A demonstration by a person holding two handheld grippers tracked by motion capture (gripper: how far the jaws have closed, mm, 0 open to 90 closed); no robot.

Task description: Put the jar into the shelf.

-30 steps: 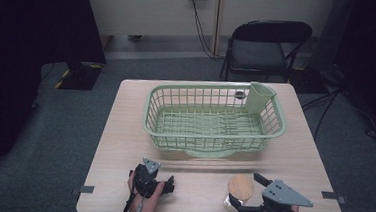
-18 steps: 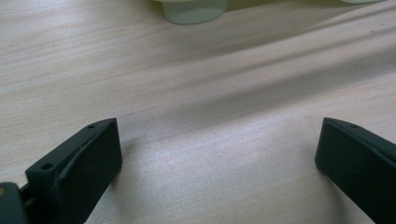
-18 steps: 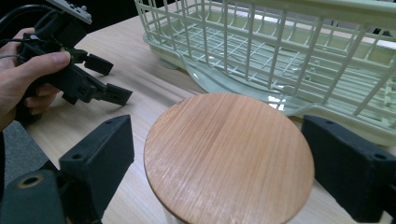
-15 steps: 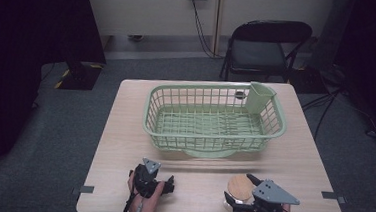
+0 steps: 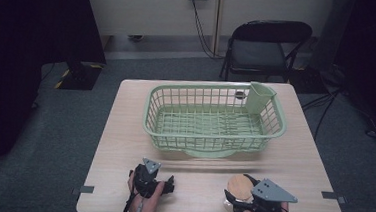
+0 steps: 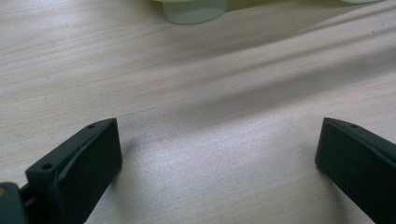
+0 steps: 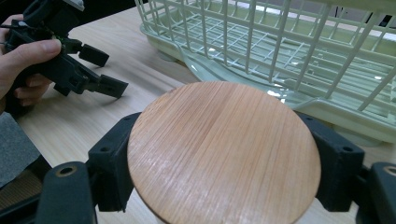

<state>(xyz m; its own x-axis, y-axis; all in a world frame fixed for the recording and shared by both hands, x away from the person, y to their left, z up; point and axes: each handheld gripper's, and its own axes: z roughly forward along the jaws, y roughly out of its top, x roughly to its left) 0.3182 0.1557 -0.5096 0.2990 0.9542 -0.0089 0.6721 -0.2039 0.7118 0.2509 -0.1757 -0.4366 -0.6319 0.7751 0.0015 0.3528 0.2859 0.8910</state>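
A: Round wooden lid [image 7: 224, 151], pale straight grain, flat top. Where?
B: Table [image 5: 124, 131] front, five o'clock of the dish basket [image 5: 214, 119]. Right gripper [image 5: 237, 192] has just closed its jaws, clamping its rim; left gripper [image 5: 163, 180] wide open, empty.

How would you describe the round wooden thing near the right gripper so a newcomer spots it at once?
Start at the green wire basket in the middle of the table, then drop to the near right corner. There the right gripper clamps a round wooden lid by its rim. It is the only wooden disc; the left gripper is open.
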